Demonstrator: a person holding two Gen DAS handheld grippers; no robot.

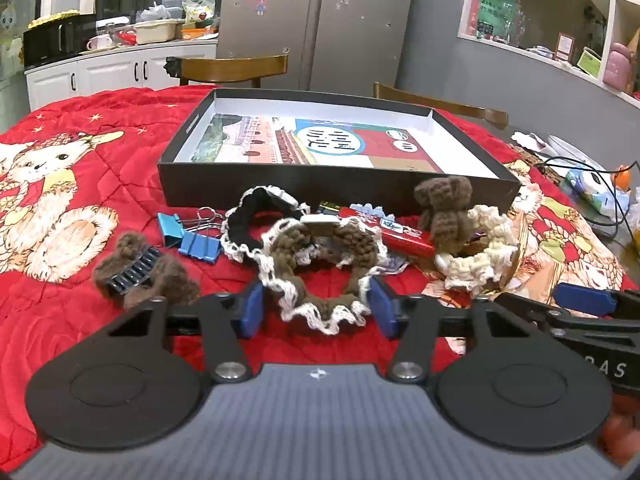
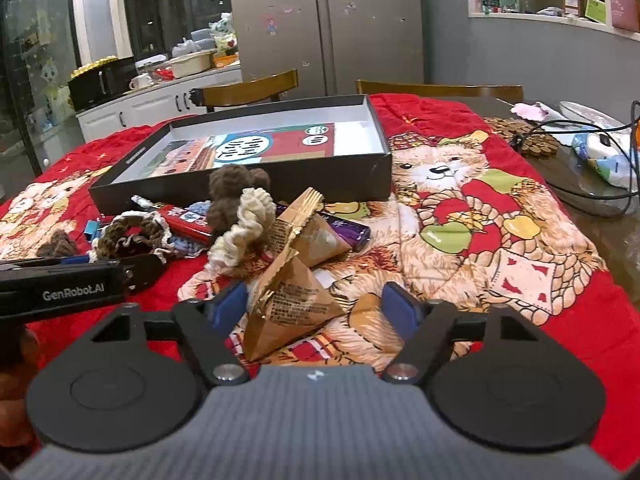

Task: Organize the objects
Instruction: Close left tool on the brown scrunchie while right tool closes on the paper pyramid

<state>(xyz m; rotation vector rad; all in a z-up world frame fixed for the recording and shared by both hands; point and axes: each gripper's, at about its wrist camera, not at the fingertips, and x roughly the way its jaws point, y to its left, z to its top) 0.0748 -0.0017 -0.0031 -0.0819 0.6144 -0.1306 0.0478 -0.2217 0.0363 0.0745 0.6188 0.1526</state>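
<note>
A brown crocheted scrunchie (image 1: 320, 256) with white lace trim lies on the red quilt, its near half between the blue pads of my left gripper (image 1: 317, 311). Both pads sit at its lace edge and the ring does not look squeezed. My right gripper (image 2: 316, 310) is open around a brown paper triangle packet (image 2: 292, 300); the left pad is close against it, the right pad stands apart. A second packet (image 2: 316, 228) leans behind it. The open black box (image 1: 280, 188) with a printed card inside sits just beyond the pile.
The pile also holds a black scrunchie (image 1: 256, 216), blue binder clips (image 1: 192, 236), a fuzzy brown hair claw (image 1: 136, 272), a red bar (image 1: 396, 232), a brown crochet piece (image 1: 444, 208), a cream scrunchie (image 1: 480, 248) and a purple bar (image 2: 352, 232). Cables and clutter lie at the right.
</note>
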